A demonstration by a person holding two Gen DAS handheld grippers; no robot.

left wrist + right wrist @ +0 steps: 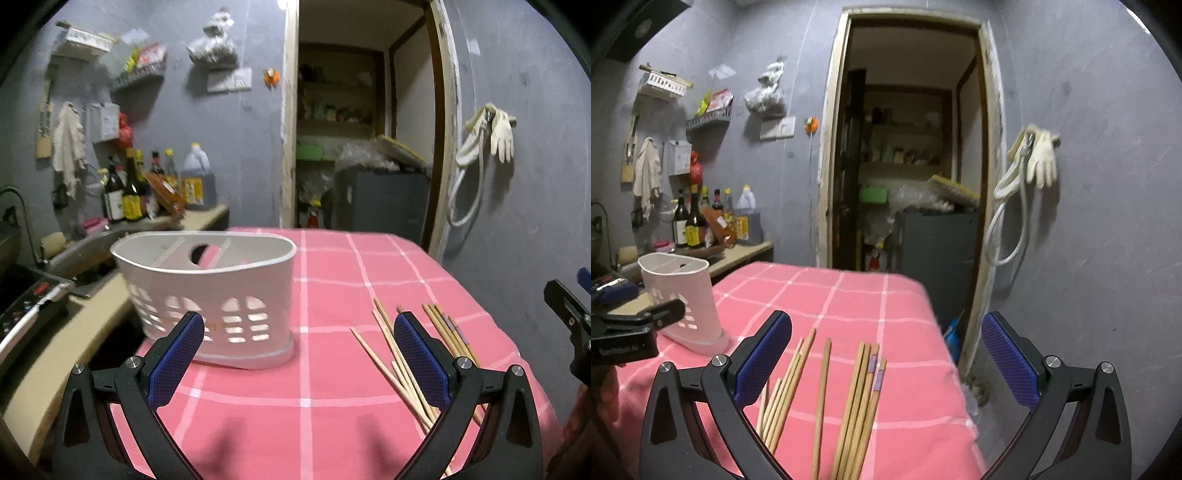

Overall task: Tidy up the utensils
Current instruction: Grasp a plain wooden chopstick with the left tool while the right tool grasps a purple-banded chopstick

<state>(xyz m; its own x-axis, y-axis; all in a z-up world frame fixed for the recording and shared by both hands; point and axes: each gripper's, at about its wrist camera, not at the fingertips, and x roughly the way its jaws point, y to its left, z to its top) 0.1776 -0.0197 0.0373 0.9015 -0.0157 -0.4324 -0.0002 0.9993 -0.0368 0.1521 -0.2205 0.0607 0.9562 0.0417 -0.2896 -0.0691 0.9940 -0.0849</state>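
Chopsticks (822,402) lie beneath the right gripper (886,354), fingers spread; left gripper (299,354) likewise spread.

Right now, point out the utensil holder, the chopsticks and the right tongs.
utensil holder (207,291): left wrist view, on its perforated front wall.
chopsticks (862,391): right wrist view, on the shafts of the right-hand bundle.
right tongs (886,360): right wrist view, midway between the open blue tips.
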